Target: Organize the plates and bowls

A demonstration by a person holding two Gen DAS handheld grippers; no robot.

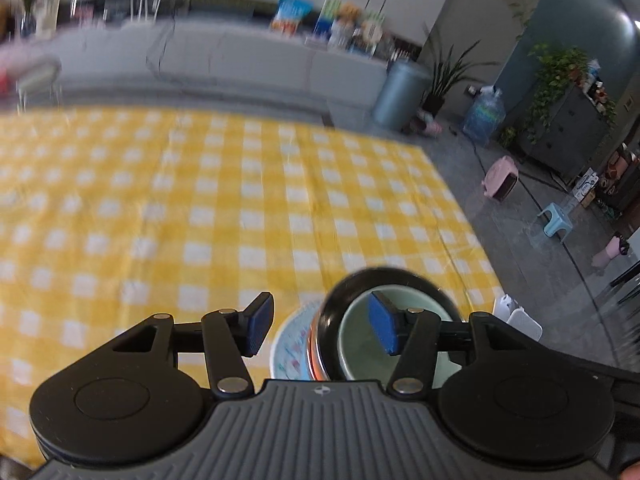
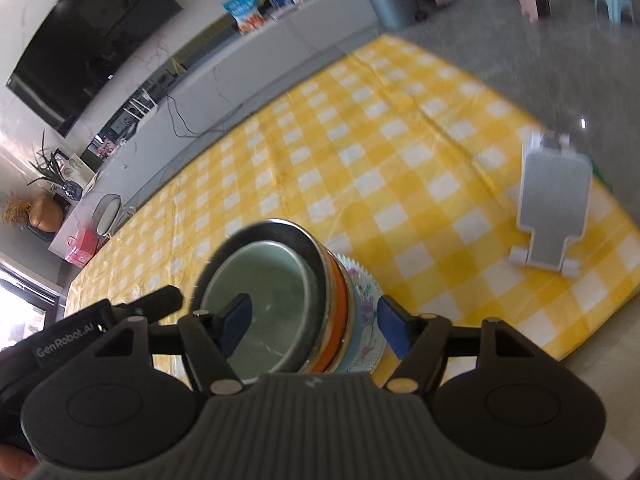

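Yellow-and-white checked cloth covers the desk (image 2: 400, 140), with a living room beyond: a dark screen at the upper left of the right wrist view and a long pale cabinet behind. At the lower centre of both views stands one nested stack (image 2: 320, 304): a pale green bowl (image 2: 260, 300) sits inside a dark-rimmed metal bowl (image 2: 276, 228), over an orange-banded layer, on a floral plate (image 2: 366, 320) at the bottom. A grey and white stand (image 2: 554, 200) lies apart at the right.

The left gripper (image 1: 322, 326) has its jaws wide, nothing between the blue pads, one pad in front of the green bowl. The right gripper (image 2: 316, 326) is also wide, its pads either side of the stack's near edge and apparently not pressing it.

Judging by this, stacking looks finished and both tools appear to be letting go; the next move likely calls for lifting clear without nudging the pile.

The stack's long axis runs upright, bowls opening upward, though fisheye bending makes it seem to lean
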